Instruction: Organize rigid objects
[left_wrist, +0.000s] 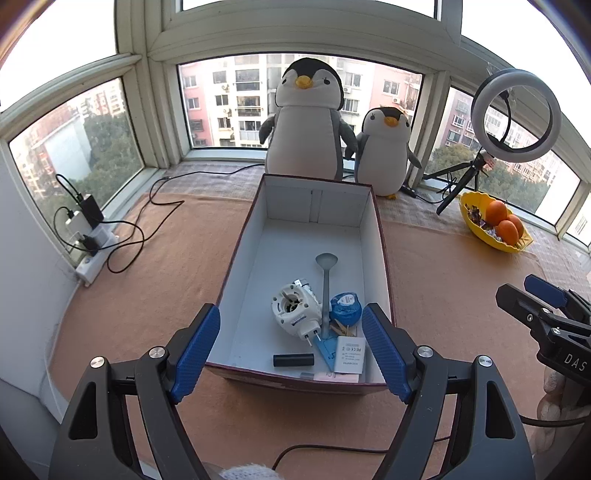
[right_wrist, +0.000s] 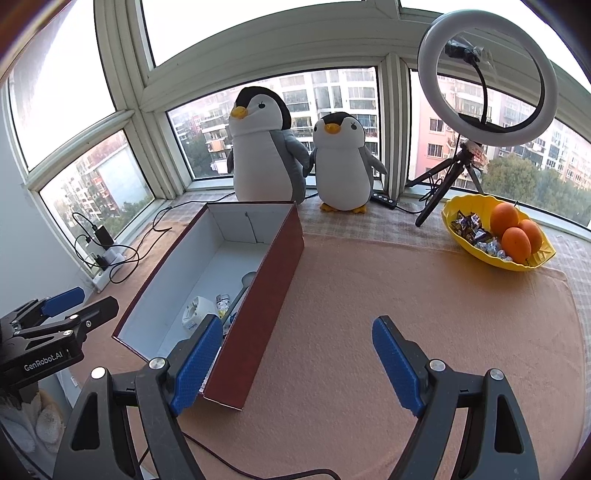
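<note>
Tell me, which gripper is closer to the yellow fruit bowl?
Right. The right gripper hangs over the mat beside the box, bowl ahead to its right. The left gripper sits at the box's near end, farther away.

The box (left_wrist: 380, 258) looks like matt cardboard, dark red outside and smooth white inside. A fuzzy peach cloth (right_wrist: 406, 314) covers the bench. Both the left tool (left_wrist: 291, 350) and the right tool (right_wrist: 291, 365) have black plastic arms, shiny metal screws and dimpled blue pads (left_wrist: 195, 350). The bowl (right_wrist: 458, 206) is glossy yellow plastic.
</note>
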